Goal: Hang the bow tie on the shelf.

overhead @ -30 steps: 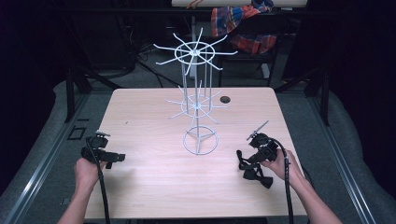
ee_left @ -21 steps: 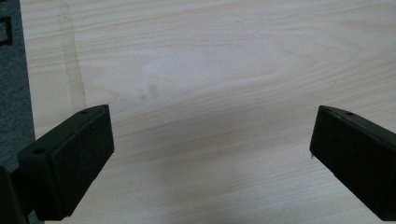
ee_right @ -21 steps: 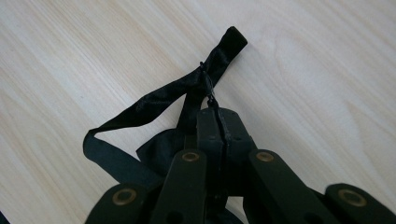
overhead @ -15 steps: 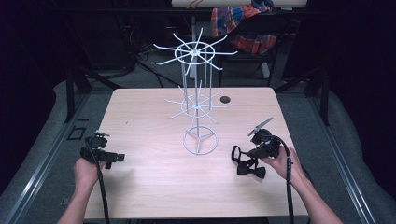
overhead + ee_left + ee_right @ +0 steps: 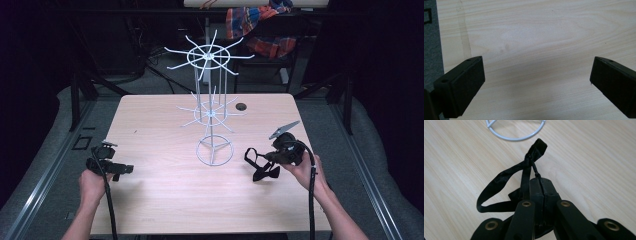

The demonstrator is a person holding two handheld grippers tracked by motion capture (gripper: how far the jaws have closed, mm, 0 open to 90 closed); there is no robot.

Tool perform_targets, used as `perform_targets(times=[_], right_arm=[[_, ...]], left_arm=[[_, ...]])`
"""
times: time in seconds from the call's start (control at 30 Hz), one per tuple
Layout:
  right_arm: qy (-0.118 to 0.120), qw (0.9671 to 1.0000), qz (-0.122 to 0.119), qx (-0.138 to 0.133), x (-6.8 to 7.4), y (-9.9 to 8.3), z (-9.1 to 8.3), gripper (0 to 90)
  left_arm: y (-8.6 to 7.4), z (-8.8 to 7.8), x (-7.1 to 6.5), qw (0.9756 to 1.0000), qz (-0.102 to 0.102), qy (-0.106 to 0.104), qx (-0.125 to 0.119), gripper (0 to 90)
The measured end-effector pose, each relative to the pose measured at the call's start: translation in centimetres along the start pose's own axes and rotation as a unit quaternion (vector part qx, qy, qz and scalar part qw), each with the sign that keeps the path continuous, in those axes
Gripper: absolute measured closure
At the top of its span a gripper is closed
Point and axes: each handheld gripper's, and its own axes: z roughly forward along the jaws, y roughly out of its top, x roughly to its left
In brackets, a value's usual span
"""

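Right gripper view: the right gripper (image 5: 541,192) is clamped on a black bow tie (image 5: 524,180), strap dangling above the table (image 5: 599,157). The white wire rack (image 5: 210,110) is bare, so hanging is left. The left gripper (image 5: 536,82) hovers wide, empty.

High view overlooks whole table (image 5: 165,200); claw cameras close, angled down at tabletop.

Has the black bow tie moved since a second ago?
Yes. The black bow tie, pinched in the right gripper, has lifted and shifted left, closer to the white wire rack's base ring on the table.
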Motion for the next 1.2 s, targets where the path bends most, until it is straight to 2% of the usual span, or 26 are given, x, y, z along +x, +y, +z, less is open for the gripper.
perform_targets(times=[0.23, 0.63, 1.2], right_arm=[[-0.008, 0.9995, -0.007, -0.029, 0.3, 0.5, -1.6, 89.4], [-0.009, 0.9984, -0.003, -0.055, 0.9, 1.2, -3.2, 89.4], [-0.007, 0.9976, 0.006, -0.068, 0.4, 2.4, -3.8, 89.5]], left_arm=[[0.0, 0.1, -0.1, 1.0, 0.0, 0.001, 0.001, 0.0], [0.1, 0.2, -0.1, 1.0, 0.004, 0.001, 0.003, 0.0], [0.3, 0.3, -0.4, 1.0, 0.007, 0.0, 0.006, 0.0]])
